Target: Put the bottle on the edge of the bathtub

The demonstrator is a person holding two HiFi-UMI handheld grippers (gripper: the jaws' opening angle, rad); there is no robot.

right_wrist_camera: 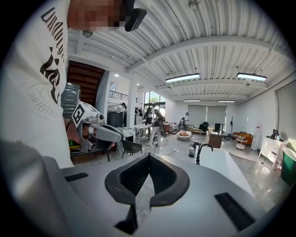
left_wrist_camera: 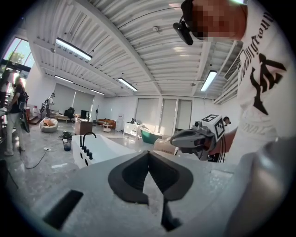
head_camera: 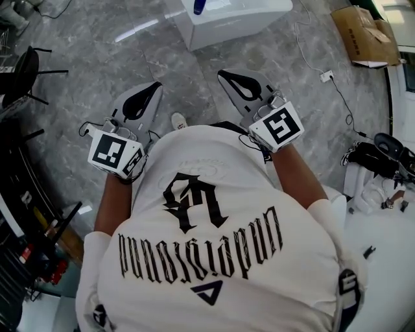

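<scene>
The person holds both tools low at the waist, side by side and pointing ahead, which looks like a carrying posture for walking rather than for reaching. The left gripper (head_camera: 154,89) has its jaws pressed together with nothing between them. The right gripper (head_camera: 225,76) is the same, tips meeting on empty air, so neither has anything to carry yet.

Ahead of them lies bare grey marble floor (head_camera: 162,58), well apart from any target. Beyond it stands the white bathtub (head_camera: 214,35), with its black faucet (right_wrist_camera: 202,150) rising from the rim. A small blue bottle (head_camera: 200,6) shows at the tub's near corner, at the very top of the head view. Whether it stands on the edge or on the floor beside it cannot be told.

A cardboard box (head_camera: 363,32) lies off to the right, clear of the path. The task seems to be at the approach stage.
</scene>
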